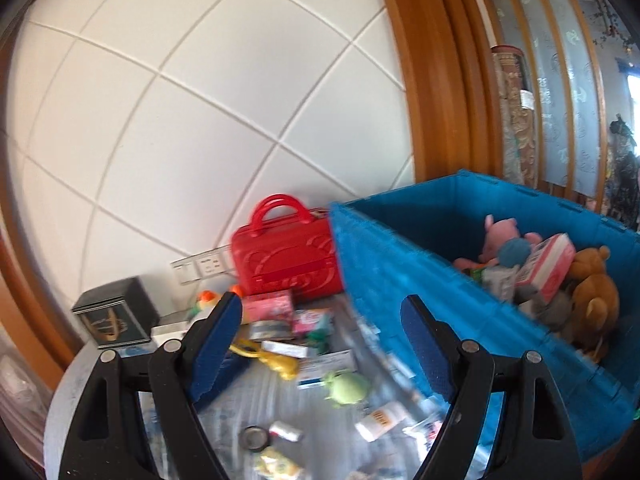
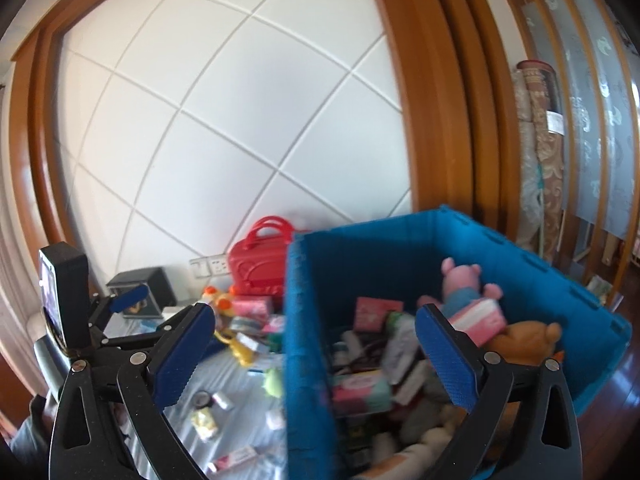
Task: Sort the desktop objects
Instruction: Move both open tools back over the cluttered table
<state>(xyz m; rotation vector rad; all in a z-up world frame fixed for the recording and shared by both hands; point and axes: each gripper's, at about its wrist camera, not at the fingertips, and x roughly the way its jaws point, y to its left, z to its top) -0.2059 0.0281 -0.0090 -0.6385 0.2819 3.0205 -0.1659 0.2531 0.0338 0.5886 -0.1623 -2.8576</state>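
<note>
Small objects lie scattered on the grey table (image 1: 224, 420): a green plush (image 1: 347, 388), a yellow toy (image 1: 276, 362), a white bottle (image 1: 382, 420) and a tape roll (image 1: 254, 438). My left gripper (image 1: 320, 348) hangs open above them with nothing between its fingers. To the right stands the blue crate (image 1: 440, 296), holding a pink pig plush (image 2: 460, 280), a pink box (image 2: 482, 318), a brown bear (image 2: 524, 338) and several packets. My right gripper (image 2: 314, 356) is open over the crate's near left wall (image 2: 304, 360), empty. A blue pad (image 2: 128, 298) of the left gripper shows at that view's left.
A red carry case (image 1: 286, 256) stands against the white panelled wall behind the clutter. A black box (image 1: 116, 314) sits at the table's far left, near a wall socket (image 1: 202, 266). Wooden slats and rolled carpets (image 1: 516, 120) rise behind the crate. Dark wood floor (image 2: 612, 400) lies right of it.
</note>
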